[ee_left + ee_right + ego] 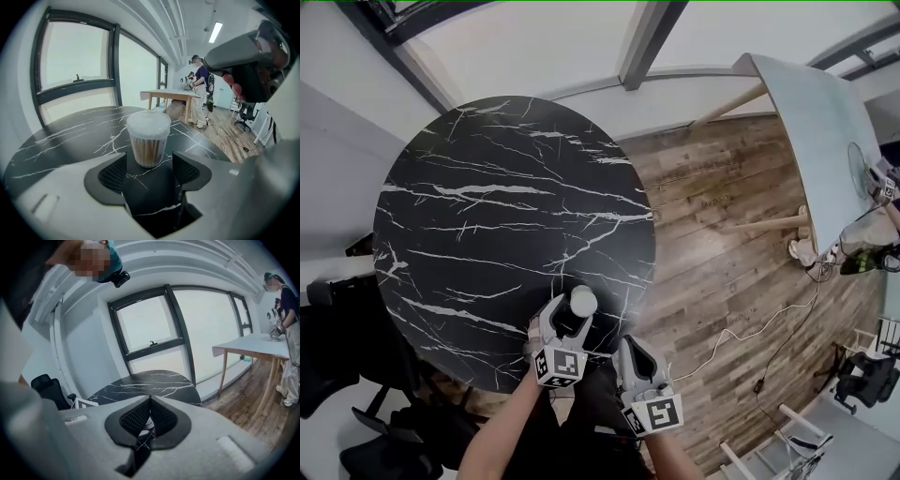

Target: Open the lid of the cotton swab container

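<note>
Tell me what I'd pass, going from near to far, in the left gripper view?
left tool, open → swab container, lid on → pale table on wooden legs

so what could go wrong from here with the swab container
1. The clear round plastic cotton swab container stands free at the mouth of the open left tool; if one jaw meets it first, it may tip or slide.
2. It sits near the edge of the round black marble table, so a nudge could send it off.
3. The right tool is shut; pulling the frosted white lid before the body is firmly held could spill its contents.
</note>
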`<state>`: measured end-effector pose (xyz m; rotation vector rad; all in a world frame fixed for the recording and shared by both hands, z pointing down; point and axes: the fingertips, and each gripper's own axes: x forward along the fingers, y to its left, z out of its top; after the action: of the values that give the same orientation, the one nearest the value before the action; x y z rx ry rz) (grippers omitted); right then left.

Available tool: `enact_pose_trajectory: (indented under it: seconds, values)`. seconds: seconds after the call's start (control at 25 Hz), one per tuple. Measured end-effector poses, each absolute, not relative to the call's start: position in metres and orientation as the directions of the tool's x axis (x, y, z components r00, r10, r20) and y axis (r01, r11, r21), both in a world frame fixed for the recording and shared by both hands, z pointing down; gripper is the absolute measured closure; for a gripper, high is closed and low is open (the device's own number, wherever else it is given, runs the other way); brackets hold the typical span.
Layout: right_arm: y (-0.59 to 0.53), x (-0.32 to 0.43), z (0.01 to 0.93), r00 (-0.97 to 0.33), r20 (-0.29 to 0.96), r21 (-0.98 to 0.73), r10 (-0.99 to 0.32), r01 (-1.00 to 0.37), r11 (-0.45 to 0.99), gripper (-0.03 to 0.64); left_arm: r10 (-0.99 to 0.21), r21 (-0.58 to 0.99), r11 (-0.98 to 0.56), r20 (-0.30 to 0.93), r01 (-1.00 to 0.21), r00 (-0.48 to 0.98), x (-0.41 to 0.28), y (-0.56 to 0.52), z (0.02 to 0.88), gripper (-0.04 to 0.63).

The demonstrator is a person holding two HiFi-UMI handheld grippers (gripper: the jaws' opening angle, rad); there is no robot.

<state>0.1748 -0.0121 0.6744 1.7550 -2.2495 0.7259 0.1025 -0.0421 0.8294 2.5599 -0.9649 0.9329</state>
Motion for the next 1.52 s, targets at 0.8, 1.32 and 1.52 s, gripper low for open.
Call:
enact_pose_trajectory:
  seconds: [0.8, 1.32, 1.52]
  values:
    - [-0.015, 0.183, 0.682, -0.271, 0.461, -0.264, -0.845, -0.951, 0.161, 0.618, -0.422, 0.008, -0.819, 0.669, -0.574, 0.612, 0.113, -0.046, 0.836, 0.288]
    - [-0.020, 0.178, 0.682, -0.278, 0.463, -0.262, -0.841, -0.950, 0.170, 0.618, -0.463, -0.024, -0.803, 0.655, -0.596, 0.597, 0.115, -0.054, 0.835, 0.334]
    - [-0.019, 0.177, 0.686, -0.279, 0.468, -0.260, -0.839, -0.950, 0.171, 0.618, -0.483, -0.036, -0.790, 0.651, -0.612, 0.586, 0.114, -0.056, 0.835, 0.337]
